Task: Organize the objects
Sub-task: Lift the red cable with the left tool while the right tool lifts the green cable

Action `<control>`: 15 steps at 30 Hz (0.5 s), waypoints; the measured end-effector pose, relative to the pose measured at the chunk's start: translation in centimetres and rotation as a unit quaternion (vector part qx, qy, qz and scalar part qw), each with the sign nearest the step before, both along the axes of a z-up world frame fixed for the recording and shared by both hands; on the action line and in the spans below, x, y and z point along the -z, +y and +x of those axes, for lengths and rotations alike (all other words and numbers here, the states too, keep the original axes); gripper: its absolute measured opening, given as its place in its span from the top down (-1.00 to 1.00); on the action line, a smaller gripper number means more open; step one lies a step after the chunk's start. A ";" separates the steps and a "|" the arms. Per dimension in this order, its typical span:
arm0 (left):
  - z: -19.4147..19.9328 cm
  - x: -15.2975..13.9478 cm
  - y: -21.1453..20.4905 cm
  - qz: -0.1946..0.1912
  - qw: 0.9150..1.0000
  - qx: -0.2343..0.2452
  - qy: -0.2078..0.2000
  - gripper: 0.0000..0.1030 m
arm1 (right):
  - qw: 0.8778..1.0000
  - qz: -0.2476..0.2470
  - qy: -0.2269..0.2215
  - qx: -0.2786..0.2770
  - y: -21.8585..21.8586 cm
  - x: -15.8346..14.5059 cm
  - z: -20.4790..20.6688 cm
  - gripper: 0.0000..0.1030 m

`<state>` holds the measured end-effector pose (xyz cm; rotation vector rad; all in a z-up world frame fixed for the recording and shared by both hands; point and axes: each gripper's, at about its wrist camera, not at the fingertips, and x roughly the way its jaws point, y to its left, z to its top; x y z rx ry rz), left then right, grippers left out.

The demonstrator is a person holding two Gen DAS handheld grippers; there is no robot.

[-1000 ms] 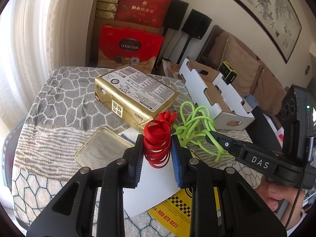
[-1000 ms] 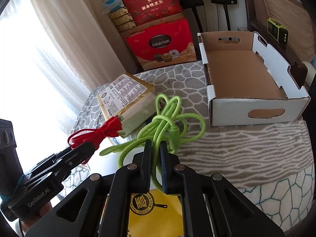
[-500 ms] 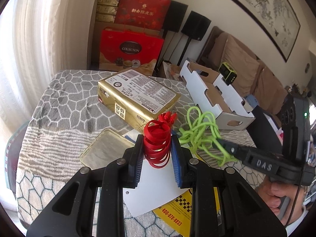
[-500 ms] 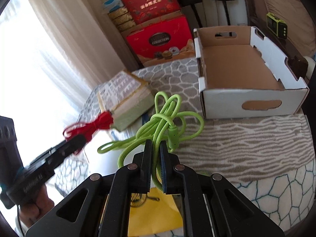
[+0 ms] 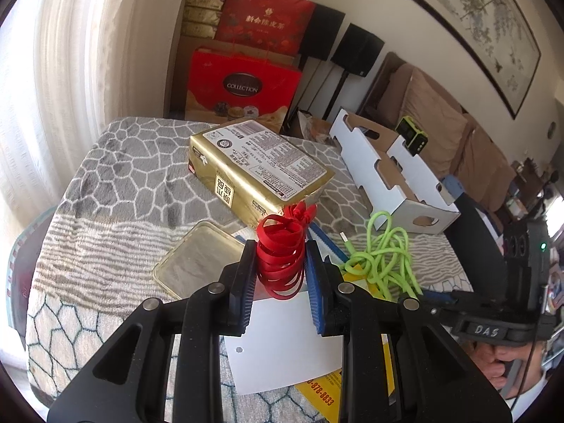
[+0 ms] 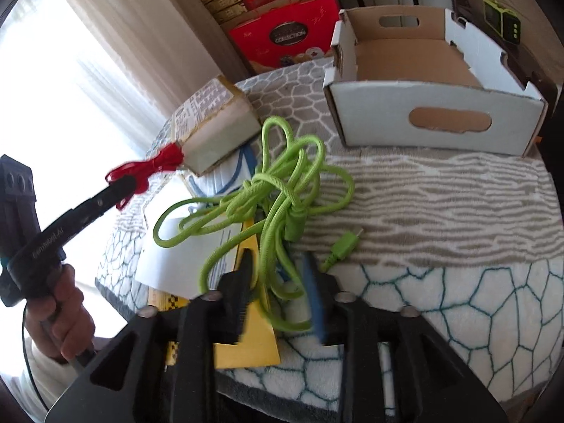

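Observation:
My left gripper point(image 5: 280, 273) is shut on a coil of flat red cable point(image 5: 280, 259) and holds it above the table. In the right wrist view that red cable point(image 6: 155, 164) sticks out of the left gripper point(image 6: 125, 185) at the left. A tangled bright green cable point(image 6: 282, 183) lies on the papers and blanket. Some of its strands run between the fingers of my right gripper point(image 6: 278, 294). The right jaws are opening and their pads stand off the cable. An open white cardboard box point(image 6: 433, 120) stands behind the green cable point(image 5: 384, 257).
A gold-wrapped package point(image 5: 253, 172) lies at the table's middle, with a shallow tin lid point(image 5: 197, 261) in front of it. White paper point(image 5: 285, 338) and a yellow flyer point(image 6: 246, 345) lie under the cables. Red gift boxes point(image 5: 243, 84) stand beyond the far edge.
My right gripper's jaws have spread apart and released the green cable, which now rests on the table. The right hand has dropped closer to the table. The left gripper has kept still.

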<state>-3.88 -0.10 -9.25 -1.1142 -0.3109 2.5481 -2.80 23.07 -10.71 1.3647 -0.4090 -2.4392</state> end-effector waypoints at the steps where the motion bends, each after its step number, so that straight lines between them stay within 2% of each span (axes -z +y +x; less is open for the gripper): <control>1: 0.0 0.0 0.0 0.000 1.000 0.000 0.000 0.53 | 1.000 -0.005 0.004 0.007 0.1 -0.3 -0.2 0.06; 6: 0.1 0.2 -0.1 0.000 1.000 0.001 -0.001 0.53 | 0.998 -0.028 -0.013 0.048 0.4 -0.7 -2.5 -0.22; 10: 0.2 0.3 -0.1 -0.001 1.000 0.002 -0.001 0.53 | 0.992 -0.094 -0.044 0.073 0.7 0.1 -4.5 -0.30; 13: 0.2 0.4 0.1 -0.005 1.000 0.005 0.000 0.53 | 0.992 -0.072 -0.070 0.075 -0.4 1.2 -5.8 -0.33; 15: 0.3 0.4 0.3 -0.010 1.000 0.006 0.004 0.53 | 0.995 -0.038 -0.054 0.072 -1.5 1.1 -6.0 -0.29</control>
